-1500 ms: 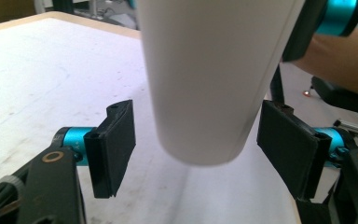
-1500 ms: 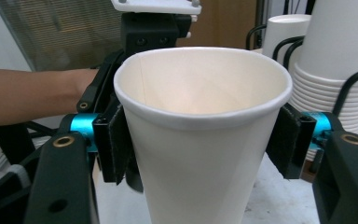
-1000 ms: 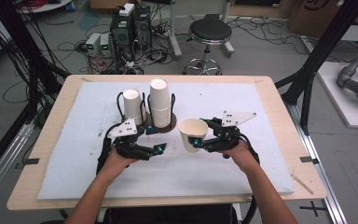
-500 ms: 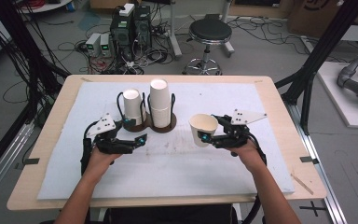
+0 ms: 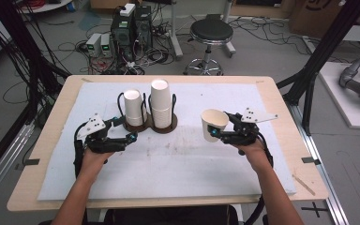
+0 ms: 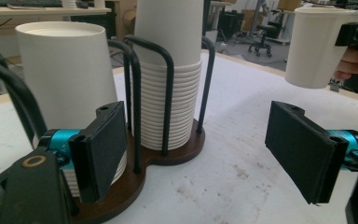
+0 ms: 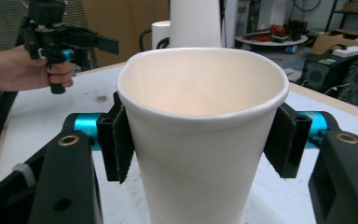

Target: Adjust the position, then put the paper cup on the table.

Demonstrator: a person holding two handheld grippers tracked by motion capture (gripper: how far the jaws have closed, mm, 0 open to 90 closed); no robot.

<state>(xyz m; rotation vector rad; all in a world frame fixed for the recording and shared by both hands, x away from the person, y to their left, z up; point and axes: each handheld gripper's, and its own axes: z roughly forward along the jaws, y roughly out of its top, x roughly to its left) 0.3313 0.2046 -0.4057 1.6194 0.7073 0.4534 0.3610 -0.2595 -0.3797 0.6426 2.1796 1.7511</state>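
A cluttered workshop with computer cases, cables and a black stool on a grey floor surrounds a pale wooden table point(image 5: 281, 101) covered by a white foam mat point(image 5: 178, 159). Toward the far edge of the mat, left of centre, a dark brown two-ring cup holder with black wire uprights point(image 5: 151, 125) carries a tall stack of white paper cups point(image 5: 161, 108) and a shorter stack of white paper cups point(image 5: 134, 108) to its left. The right gripper point(image 5: 221, 135), near the mat's right edge, is clamped on a single white paper cup point(image 5: 214, 124), upright, mouth up, lifted clear of the mat, pads pressing both sides of its wall. The left gripper point(image 5: 130, 137) sits just in front of the holder; its jaws have just been opening and now stand wide apart with nothing between them. The thin wall could buckle if the right jaws squeeze harder, or the cup could slip out on a quick swing. The left jaw nearest the shorter stack could nudge the holder if it drifts forward.
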